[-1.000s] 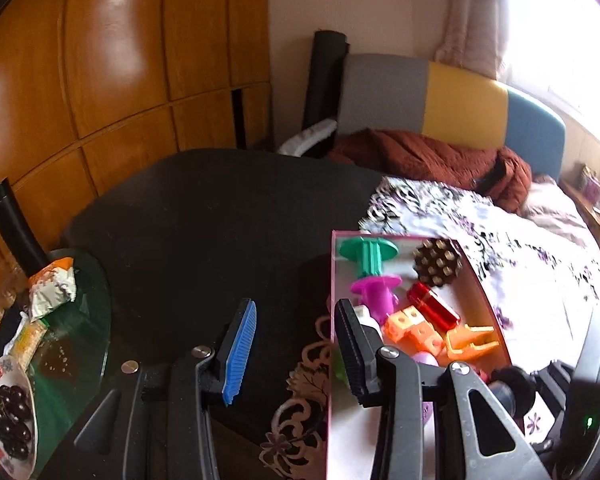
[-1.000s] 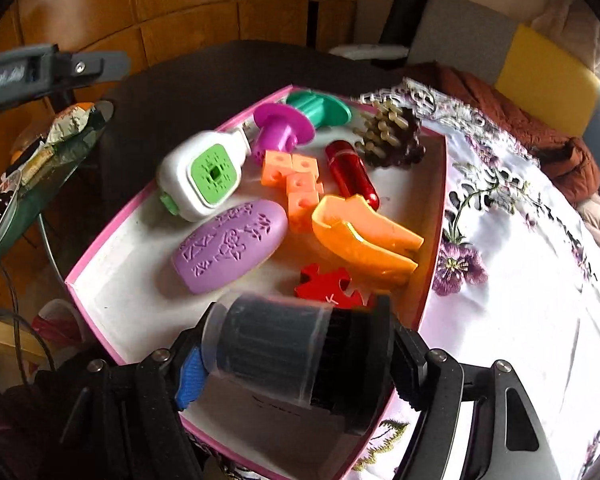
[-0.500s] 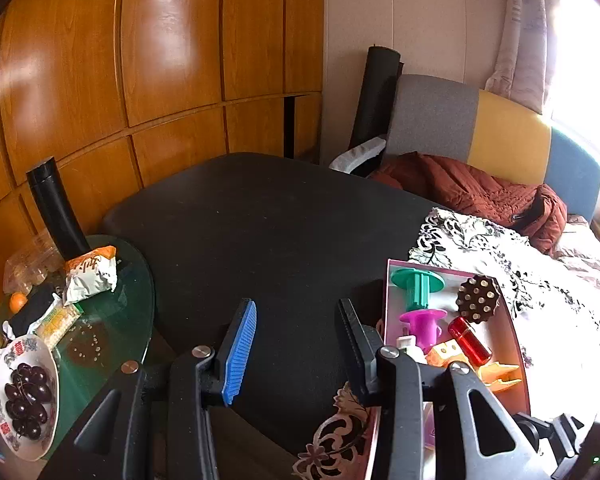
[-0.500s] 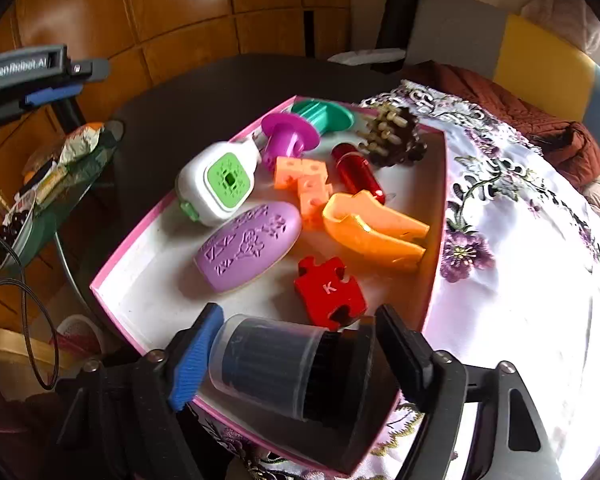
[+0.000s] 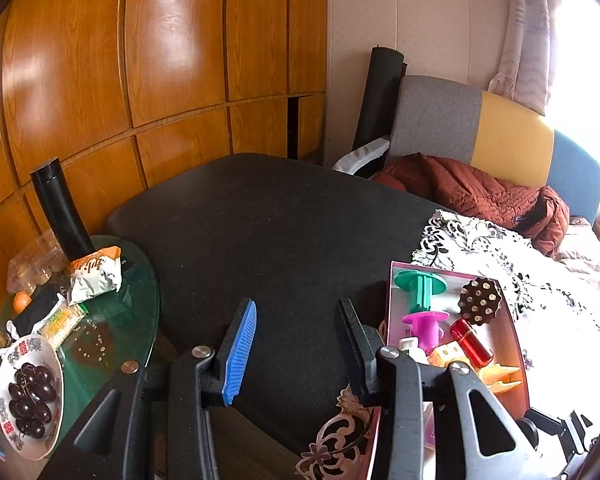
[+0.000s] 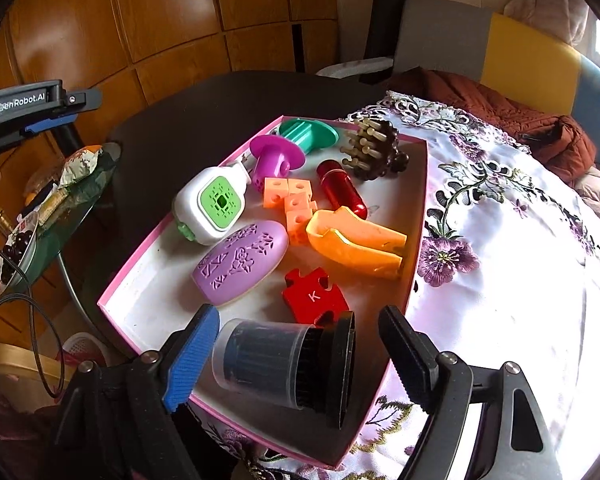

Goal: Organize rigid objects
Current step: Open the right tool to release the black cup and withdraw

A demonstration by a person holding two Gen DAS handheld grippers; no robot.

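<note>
A pink-rimmed white tray [image 6: 140,280] on a flowered cloth holds several toys: a purple oval piece [image 6: 240,262], a white and green block [image 6: 212,206], an orange scoop [image 6: 356,240], a red puzzle piece [image 6: 314,296], a red capsule [image 6: 340,190]. A black capped cylinder [image 6: 284,364] lies in the tray's near corner. My right gripper [image 6: 296,356] is open, its fingers apart on either side of the cylinder, not touching it. My left gripper [image 5: 296,344] is open and empty, raised over a black table, left of the tray [image 5: 392,280].
A black table [image 5: 260,232] lies beyond the tray. A green glass side table [image 5: 132,320] at the left carries snack packets, a black flask [image 5: 60,208] and a bowl of dark grapes [image 5: 28,392]. A sofa with a brown jacket [image 5: 480,196] stands behind. Wooden panels line the wall.
My right gripper has opened and released the black cylinder into the tray's near corner, then drawn back. My left gripper has risen and pulled away to the left of the tray.
</note>
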